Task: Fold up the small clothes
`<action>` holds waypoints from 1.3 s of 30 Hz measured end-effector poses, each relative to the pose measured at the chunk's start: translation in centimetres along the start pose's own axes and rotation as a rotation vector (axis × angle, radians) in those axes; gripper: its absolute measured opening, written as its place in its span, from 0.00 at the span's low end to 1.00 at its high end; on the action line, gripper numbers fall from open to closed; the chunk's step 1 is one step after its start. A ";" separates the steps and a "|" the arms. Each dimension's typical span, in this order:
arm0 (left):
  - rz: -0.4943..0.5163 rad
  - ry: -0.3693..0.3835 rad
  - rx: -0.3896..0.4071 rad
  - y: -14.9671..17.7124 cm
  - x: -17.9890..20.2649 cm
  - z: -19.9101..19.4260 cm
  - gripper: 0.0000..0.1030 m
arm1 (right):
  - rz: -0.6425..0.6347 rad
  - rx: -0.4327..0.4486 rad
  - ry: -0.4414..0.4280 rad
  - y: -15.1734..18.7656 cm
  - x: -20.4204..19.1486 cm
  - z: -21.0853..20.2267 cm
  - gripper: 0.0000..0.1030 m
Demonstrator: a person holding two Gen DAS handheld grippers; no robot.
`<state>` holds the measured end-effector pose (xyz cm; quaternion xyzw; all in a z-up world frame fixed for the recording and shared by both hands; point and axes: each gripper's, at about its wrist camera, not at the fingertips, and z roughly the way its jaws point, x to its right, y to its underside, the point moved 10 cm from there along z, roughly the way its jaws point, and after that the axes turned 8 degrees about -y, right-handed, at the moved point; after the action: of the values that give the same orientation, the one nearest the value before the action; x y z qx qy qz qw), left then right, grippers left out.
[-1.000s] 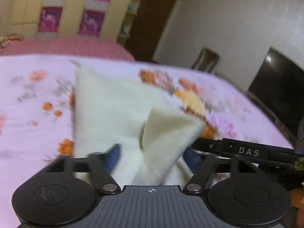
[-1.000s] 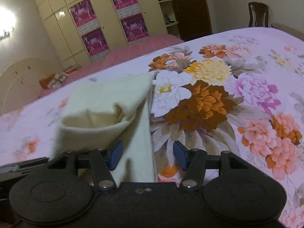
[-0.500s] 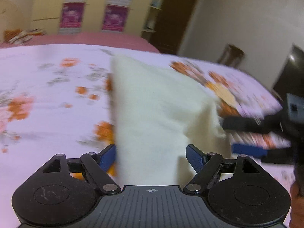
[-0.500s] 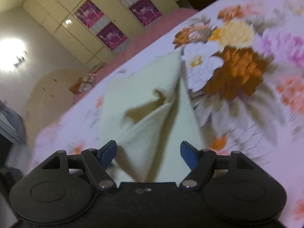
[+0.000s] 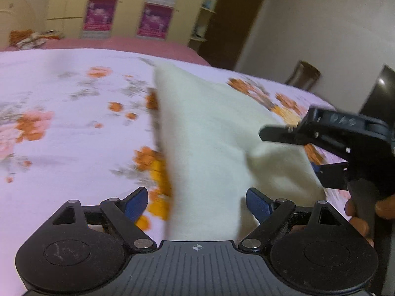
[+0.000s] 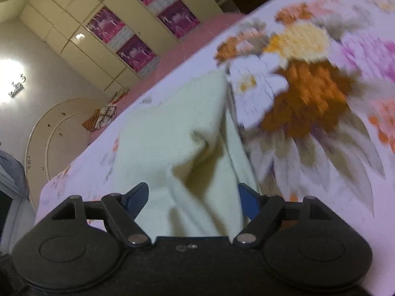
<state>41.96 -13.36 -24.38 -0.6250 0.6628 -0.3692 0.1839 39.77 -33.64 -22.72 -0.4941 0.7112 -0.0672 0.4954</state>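
Left wrist view: the left tool (image 5: pixel 197 203) is opening, pads clear of the cream cloth (image 5: pixel 212 143) lying between them on the floral bed (image 5: pixel 61 135). The right tool (image 6: pixel 191 198) stands released over the cloth's rumpled fold.

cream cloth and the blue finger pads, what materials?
Cream cloth: likely soft matte knit or fleece; limp, rounded folds, no sheen. Left gripper's blue pads: probably rubber or textured plastic; faint ribbing, dull surface. Blur leaves both uncertain.
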 end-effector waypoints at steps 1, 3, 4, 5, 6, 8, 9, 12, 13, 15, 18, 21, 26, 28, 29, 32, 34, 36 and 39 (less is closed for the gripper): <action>-0.017 -0.010 0.010 -0.4 -0.5 0.0 0.84 | -0.003 0.000 -0.003 -0.4 0.0 0.5 0.55; -0.045 -0.027 0.021 -1.2 -1.3 0.2 0.84 | 0.024 -0.013 -0.015 -0.9 0.1 1.5 0.28; -0.060 -0.025 0.026 -1.7 -1.5 0.3 0.84 | 0.025 -0.014 -0.001 -1.1 0.2 1.6 0.16; -0.068 -0.024 0.033 -2.1 -1.6 0.3 0.84 | -0.002 -0.013 -0.001 -1.3 -0.1 1.5 0.14; -0.073 -0.022 0.041 -2.5 -1.6 0.5 0.84 | -0.053 -0.006 0.001 -1.6 -0.7 1.1 0.13; -0.078 -0.015 0.042 -2.9 -1.3 0.9 0.84 | -0.173 0.028 0.008 -2.6 -2.1 -0.6 0.11; -0.080 -0.015 0.028 -2.8 -1.1 1.4 0.84 | -0.201 0.029 0.028 -3.0 -2.1 -1.2 0.10; -0.061 -0.044 -0.032 -1.3 -0.8 3.3 0.84 | -0.148 -0.099 0.103 -1.4 1.2 0.3 0.09; -0.026 -0.054 -0.013 -1.2 -0.5 3.3 0.84 | -0.132 -0.111 0.118 -0.9 1.9 0.6 0.11; -0.002 -0.046 -0.026 -1.0 -0.2 2.9 0.84 | -0.129 -0.083 0.116 -0.9 1.7 -0.3 0.21; -0.024 -0.038 -0.034 -1.1 -0.6 2.5 0.84 | -0.093 -0.064 0.078 -0.5 0.8 -2.6 0.29; -0.011 -0.049 -0.035 -0.7 -0.8 2.6 0.84 | -0.131 -0.106 0.115 1.6 1.1 -3.7 0.28; -0.003 -0.038 -0.046 -0.5 -0.6 1.7 0.84 | -0.168 -0.131 0.199 3.9 2.7 -5.2 0.13; -0.047 -0.027 -0.025 -1.8 -0.9 1.1 0.84 | -0.162 -0.150 0.213 4.0 3.0 -5.8 0.16; -0.055 -0.028 -0.008 -2.6 -1.0 0.9 0.84 | -0.154 -0.154 0.211 3.9 2.9 -6.1 0.16; -0.064 -0.033 0.010 -5.1 -0.8 1.6 0.84 | -0.172 -0.092 0.179 1.8 1.3 -6.7 0.27; -0.073 -0.054 0.001 -6.5 -0.9 3.0 0.84 | -0.217 -0.042 0.168 -0.2 -0.2 -6.4 0.28; -0.102 -0.082 -0.008 -7.6 -1.5 4.8 0.84 | -0.251 -0.020 0.169 -2.1 -1.1 -4.9 0.28; -0.136 -0.094 -0.012 -8.6 -1.8 6.8 0.84 | -0.307 0.005 0.171 -4.3 -2.3 -2.0 0.28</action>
<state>52.94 -12.91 -23.06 -0.6865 0.6115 -0.3469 0.1854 41.04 -34.83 -17.75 -0.5883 0.6666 -0.1858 0.4184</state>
